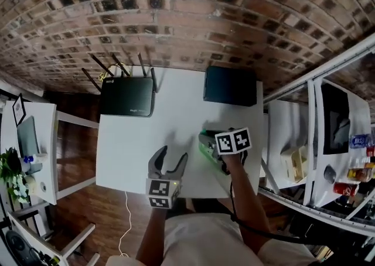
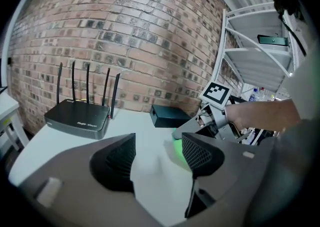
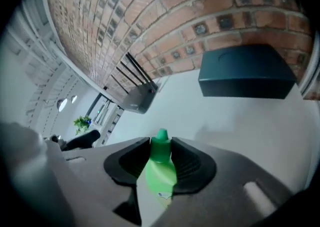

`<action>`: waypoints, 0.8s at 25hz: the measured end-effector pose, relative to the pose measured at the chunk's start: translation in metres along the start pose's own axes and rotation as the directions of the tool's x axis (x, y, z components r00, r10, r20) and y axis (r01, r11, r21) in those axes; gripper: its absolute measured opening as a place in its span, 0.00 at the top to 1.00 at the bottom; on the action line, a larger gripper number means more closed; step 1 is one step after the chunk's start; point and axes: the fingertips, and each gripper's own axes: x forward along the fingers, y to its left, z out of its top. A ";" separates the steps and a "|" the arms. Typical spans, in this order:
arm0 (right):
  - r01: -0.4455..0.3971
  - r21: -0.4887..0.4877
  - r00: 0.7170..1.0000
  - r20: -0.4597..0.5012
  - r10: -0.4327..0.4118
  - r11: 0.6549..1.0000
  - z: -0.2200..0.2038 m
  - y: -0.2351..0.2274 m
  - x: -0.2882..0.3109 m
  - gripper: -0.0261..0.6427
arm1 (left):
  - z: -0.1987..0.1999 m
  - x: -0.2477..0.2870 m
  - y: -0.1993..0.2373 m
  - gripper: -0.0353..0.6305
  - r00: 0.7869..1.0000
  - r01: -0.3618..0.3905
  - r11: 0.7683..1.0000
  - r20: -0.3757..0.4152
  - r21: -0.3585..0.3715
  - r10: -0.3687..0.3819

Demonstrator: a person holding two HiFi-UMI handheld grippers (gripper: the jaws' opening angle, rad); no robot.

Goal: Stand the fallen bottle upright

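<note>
A small green bottle (image 3: pixel 161 167) with a green cap sits between the pads of my right gripper (image 3: pixel 161 155), which is shut on its neck and upper body. In the head view the green bottle (image 1: pixel 208 147) shows as a green patch under my right gripper (image 1: pixel 212 143), above the white table (image 1: pixel 129 153). From the left gripper view the green bottle (image 2: pixel 178 149) glows beside the right gripper (image 2: pixel 200 126). My left gripper (image 1: pixel 174 160) hovers open over the table's front edge, left of the bottle, nothing between its jaws (image 2: pixel 157 158).
A black router (image 1: pixel 127 96) with several antennas sits at the table's back left. A dark box (image 1: pixel 230 86) lies at the back right. A brick wall runs behind. White metal shelving (image 1: pixel 328 136) with bottles stands to the right, a white side table (image 1: pixel 35 153) to the left.
</note>
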 end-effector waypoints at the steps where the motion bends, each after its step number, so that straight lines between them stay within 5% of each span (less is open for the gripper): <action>1: -0.016 0.010 0.999 0.038 0.015 1.000 0.000 0.003 -0.011 0.78 | 0.000 -0.002 -0.004 0.49 1.000 0.010 1.000 -0.001 -0.002 -0.010; 7: -0.038 0.006 0.948 0.316 0.034 0.999 -0.003 0.015 -0.094 0.78 | 0.018 -0.008 -0.042 0.49 0.993 0.112 0.992 0.027 0.060 -0.114; 17: -0.136 0.006 0.715 0.693 0.094 0.991 -0.083 -0.008 -0.217 0.78 | 0.008 -0.010 -0.142 0.50 0.954 0.296 0.938 -0.003 0.178 -0.300; 20: -0.115 -0.040 0.680 0.725 0.108 0.993 -0.106 -0.004 -0.227 0.78 | 0.008 -0.011 -0.161 0.50 0.942 0.330 0.920 -0.009 0.212 -0.335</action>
